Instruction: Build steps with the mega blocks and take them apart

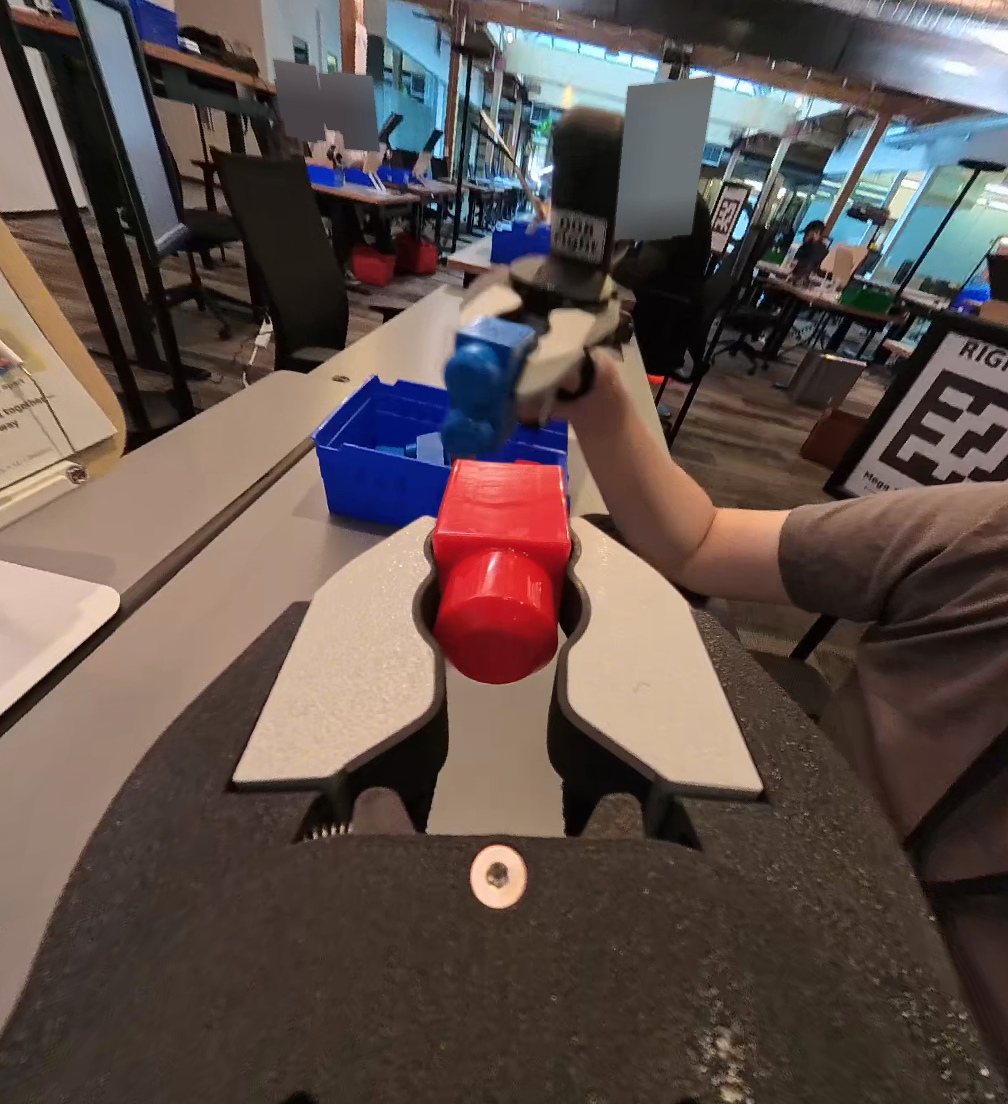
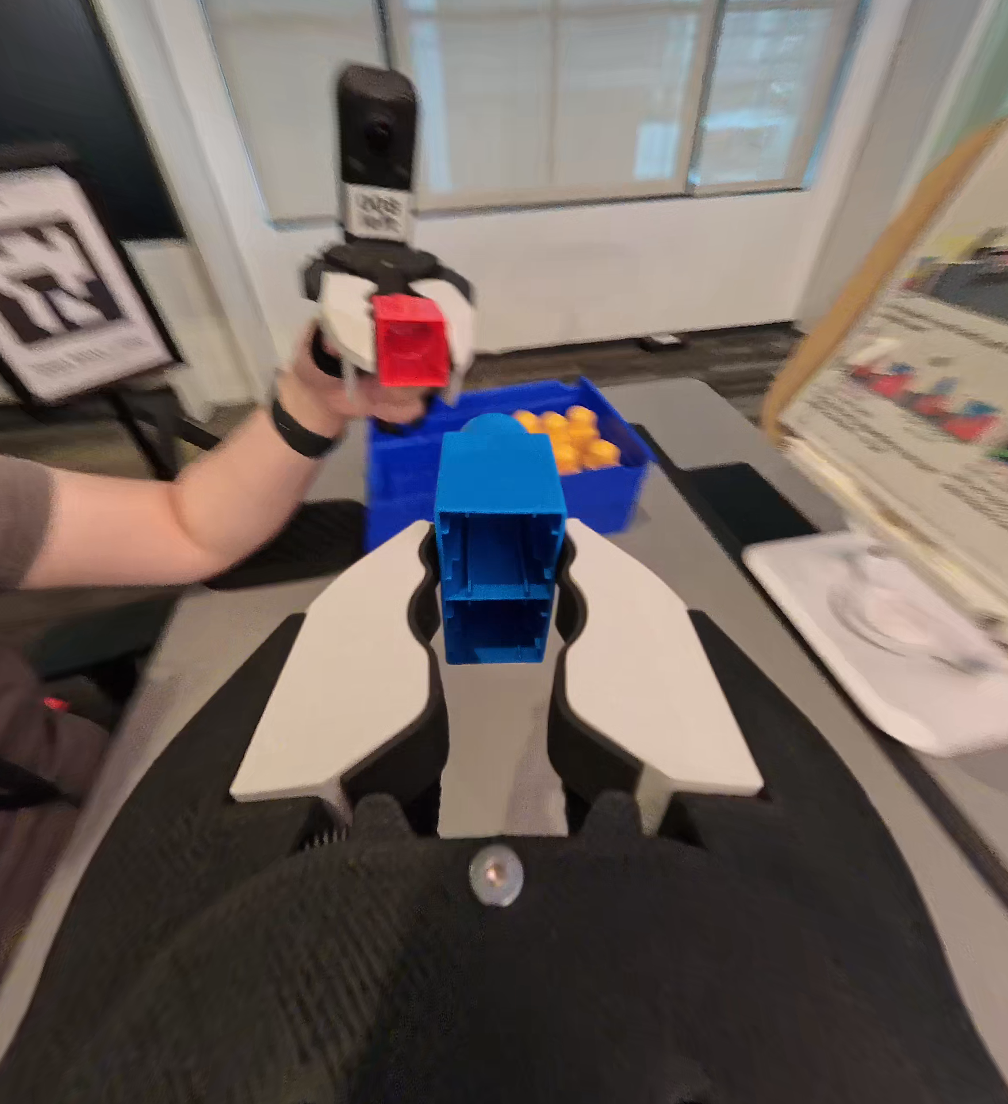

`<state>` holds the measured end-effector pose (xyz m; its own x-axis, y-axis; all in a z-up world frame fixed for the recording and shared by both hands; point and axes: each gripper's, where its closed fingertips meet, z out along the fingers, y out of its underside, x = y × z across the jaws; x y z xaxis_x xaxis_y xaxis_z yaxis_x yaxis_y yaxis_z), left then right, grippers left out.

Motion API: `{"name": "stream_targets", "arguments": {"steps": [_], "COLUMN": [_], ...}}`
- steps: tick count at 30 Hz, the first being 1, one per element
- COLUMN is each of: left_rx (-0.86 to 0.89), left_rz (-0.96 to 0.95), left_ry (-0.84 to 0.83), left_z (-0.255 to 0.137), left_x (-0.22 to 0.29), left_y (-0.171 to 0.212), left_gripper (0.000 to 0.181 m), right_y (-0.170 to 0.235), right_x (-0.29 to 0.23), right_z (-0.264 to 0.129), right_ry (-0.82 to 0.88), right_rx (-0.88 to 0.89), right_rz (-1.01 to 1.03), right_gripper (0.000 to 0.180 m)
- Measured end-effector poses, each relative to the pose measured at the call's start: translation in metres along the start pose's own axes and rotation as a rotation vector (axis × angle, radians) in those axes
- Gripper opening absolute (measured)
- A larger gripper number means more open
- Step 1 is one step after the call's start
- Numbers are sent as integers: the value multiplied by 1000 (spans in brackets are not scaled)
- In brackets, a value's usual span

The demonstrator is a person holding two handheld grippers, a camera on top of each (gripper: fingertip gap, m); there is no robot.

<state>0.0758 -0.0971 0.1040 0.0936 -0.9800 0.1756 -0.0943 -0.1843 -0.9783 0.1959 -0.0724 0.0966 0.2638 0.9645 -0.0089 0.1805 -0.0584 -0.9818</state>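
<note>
Left wrist view: red block point(image 1: 501, 567) stud-toward-camera.

We hold the left gripper point(image 1: 500, 588) raised above the table, fingers pointing forward, both grey fingers point(image 1: 364, 645) pressed in on a red block. In the right wrist view our left hand point(image 2: 334, 382) grips its handle, forearm bare, dark band on the wrist. We hold the right gripper point(image 2: 498, 588) up too, facing the left one, its jaws clamped against a blue block. Our right hand point(image 1: 567, 394) wraps its handle, elbow bent, grey short sleeve. The grippers are apart, not touching.
</note>
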Motion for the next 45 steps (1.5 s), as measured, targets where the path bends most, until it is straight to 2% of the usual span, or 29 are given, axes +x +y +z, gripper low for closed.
{"name": "stream_targets", "arguments": {"steps": [2, 3, 4, 6, 9, 12, 14, 16, 19, 21, 22, 24, 27, 30, 34, 36, 40, 42, 45], "left_rx": [-20, -29, -42, -76, -122, -146, -164, -177, -182, -186, -183, -165, -150, -153, -179, -148, -130, -146, -144], "left_rz": [-5, -8, -8, -5, -14, -38, -44, -55, -85, -124, -146, -186, -232, -251, -255, -268, -259, -176, -23], "left_ry": [23, 32, 37, 36, 36, 45, 43, 46, 53, 62, 69, 101, 150, 183, 226, 224, 223, 68, -352], "left_z": [4, 6, 9, 14, 21, 27, 31, 34, 38, 41, 43, 46, 51, 59, 70, 72, 55, 26, -47], "left_x": [5, 7, 8, 7, 4, 3, 2, 1, 0, 0, 0, 3, 9, 16, 26, 25, 22, -1, -55], "left_y": [3, 5, 7, 13, 24, 30, 35, 38, 42, 44, 44, 43, 42, 44, 51, 47, 34, 26, 15], "left_gripper": [36, 36, 36, 36, 36, 36, 36, 36, 36, 36, 37, 36, 36, 36, 37, 36, 44, 45, 36], "right_y": [27, 50, 82, 146, 212, 246, 256, 247, 200, 151, 121, 68, 22, 17, 23, 31, 19, 12, 33], "right_x": [53, 83, 101, 115, 118, 112, 117, 127, 140, 143, 136, 101, 26, -29, -52, -55, -47, -21, 42], "right_z": [-59, -100, -136, -185, -209, -206, -208, -209, -209, -194, -174, -119, -37, 27, 66, 71, 52, 21, -55], "right_ry": [304, 482, 578, 616, 541, 441, 468, 542, 699, 769, 749, 607, 378, 266, 289, 259, 272, 352, 502], "right_rx": [-209, -328, -458, -665, -801, -877, -928, -912, -828, -745, -672, -498, -260, -167, -137, -152, -152, -227, -473], "right_rz": [-51, -21, 66, 267, 485, 602, 605, 577, 454, 200, 35, -290, -678, -873, -1003, -1012, -951, -885, -606], "right_gripper": [37, 37, 37, 37, 38, 38, 39, 43, 48, 59, 60, 66, 68, 68, 64, 37, 35, 35, 35]}}
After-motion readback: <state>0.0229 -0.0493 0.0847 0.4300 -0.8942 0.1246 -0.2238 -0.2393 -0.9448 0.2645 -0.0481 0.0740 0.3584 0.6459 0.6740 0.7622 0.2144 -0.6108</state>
